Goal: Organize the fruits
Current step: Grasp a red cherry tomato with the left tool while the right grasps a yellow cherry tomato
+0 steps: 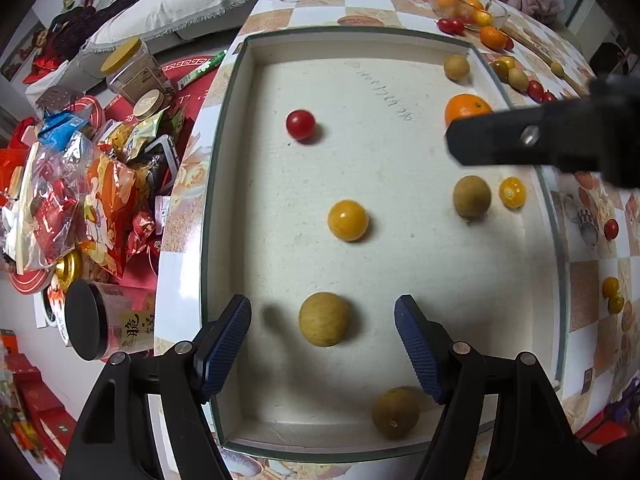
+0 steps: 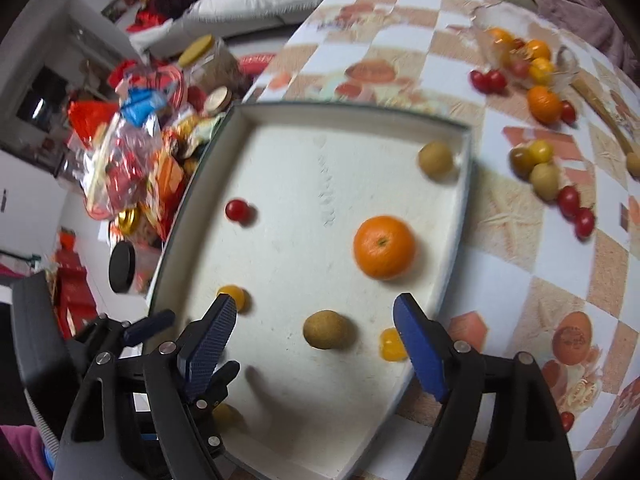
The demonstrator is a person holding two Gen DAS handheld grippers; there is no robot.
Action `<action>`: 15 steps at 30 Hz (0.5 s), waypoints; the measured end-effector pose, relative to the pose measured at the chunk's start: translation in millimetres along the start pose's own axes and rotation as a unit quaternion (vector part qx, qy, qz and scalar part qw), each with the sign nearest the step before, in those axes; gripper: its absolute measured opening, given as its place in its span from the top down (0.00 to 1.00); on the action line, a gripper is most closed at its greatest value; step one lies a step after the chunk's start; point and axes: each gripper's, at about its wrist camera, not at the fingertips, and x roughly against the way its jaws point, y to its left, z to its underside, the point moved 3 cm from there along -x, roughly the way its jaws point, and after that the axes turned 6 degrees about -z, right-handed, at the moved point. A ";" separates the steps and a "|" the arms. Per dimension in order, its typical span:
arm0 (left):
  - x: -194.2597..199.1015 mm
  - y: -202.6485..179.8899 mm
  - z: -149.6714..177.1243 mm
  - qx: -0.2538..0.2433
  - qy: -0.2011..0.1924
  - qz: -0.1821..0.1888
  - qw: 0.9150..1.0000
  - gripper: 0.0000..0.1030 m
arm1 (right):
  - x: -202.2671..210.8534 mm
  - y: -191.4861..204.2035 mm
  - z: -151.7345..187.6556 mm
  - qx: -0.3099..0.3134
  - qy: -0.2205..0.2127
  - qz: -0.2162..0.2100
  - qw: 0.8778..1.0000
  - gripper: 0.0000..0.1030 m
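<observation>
A white shallow tray (image 1: pixel 400 52) (image 2: pixel 280 116) lies on the checked table. In it are a red cherry tomato (image 1: pixel 300 124) (image 2: pixel 237 209), a yellow tomato (image 1: pixel 347 220) (image 2: pixel 232 294), an orange (image 1: pixel 466 108) (image 2: pixel 384 247), several brown longans (image 1: pixel 324 319) (image 2: pixel 328 329) and a small yellow tomato (image 1: pixel 512 192) (image 2: pixel 391 345). My left gripper (image 1: pixel 323 344) is open and empty, above the tray with a longan between its fingers. My right gripper (image 2: pixel 315 346) is open and empty over the tray's right side; one of its fingers (image 1: pixel 500 140) shows in the left wrist view.
More tomatoes, oranges and longans (image 2: pixel 540 168) lie loose on the table right of the tray, beside a glass bowl of fruit (image 1: pixel 464 2) at the far end. A pile of snack bags and jars (image 1: pixel 80 184) sits off the table's left edge.
</observation>
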 end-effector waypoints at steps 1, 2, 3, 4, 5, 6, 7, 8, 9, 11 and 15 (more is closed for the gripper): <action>1.1 -1.4 -1.7 -0.002 -0.001 0.000 1.000 0.27 | 1.7 -1.0 -0.6 -0.003 -0.004 0.002 1.000 0.18; 3.1 -4.2 -4.3 -0.006 -0.004 0.001 1.000 0.27 | 7.0 -5.8 0.3 -0.010 -0.009 0.006 1.000 0.16; 5.0 -6.9 -6.7 -0.009 -0.006 0.001 1.000 0.27 | 10.6 -9.1 1.3 -0.015 -0.012 0.010 1.000 0.15; 7.6 -10.6 -9.4 -0.014 -0.010 0.002 1.000 0.27 | 15.7 -14.9 3.3 -0.022 -0.017 0.016 0.999 0.15; 9.2 -13.5 -11.2 -0.017 -0.013 0.004 1.000 0.27 | 21.5 -22.4 6.2 -0.031 -0.022 0.022 0.999 0.15; 11.5 -18.1 -13.9 -0.023 -0.016 0.006 1.000 0.27 | 26.8 -30.5 9.5 -0.040 -0.026 0.028 0.998 0.15; 13.4 -22.1 -16.3 -0.028 -0.019 0.007 0.999 0.27 | 31.0 -37.9 13.3 -0.047 -0.028 0.033 0.998 0.15; 15.8 -27.9 -19.0 -0.034 -0.022 0.009 0.999 0.27 | 34.9 -46.5 16.9 -0.058 -0.030 0.039 0.997 0.15; 17.8 -32.5 -21.4 -0.038 -0.024 0.012 0.999 0.27 | 39.3 -56.6 20.6 -0.070 -0.031 0.045 0.996 0.15; 23.0 -44.6 -27.1 -0.048 -0.027 0.019 0.998 0.27 | 48.1 -77.2 28.7 -0.093 -0.035 0.061 0.993 0.15; 33.3 -67.2 -42.7 -0.061 -0.030 0.040 0.997 0.27 | 61.9 -113.8 42.8 -0.135 -0.035 0.082 0.987 0.15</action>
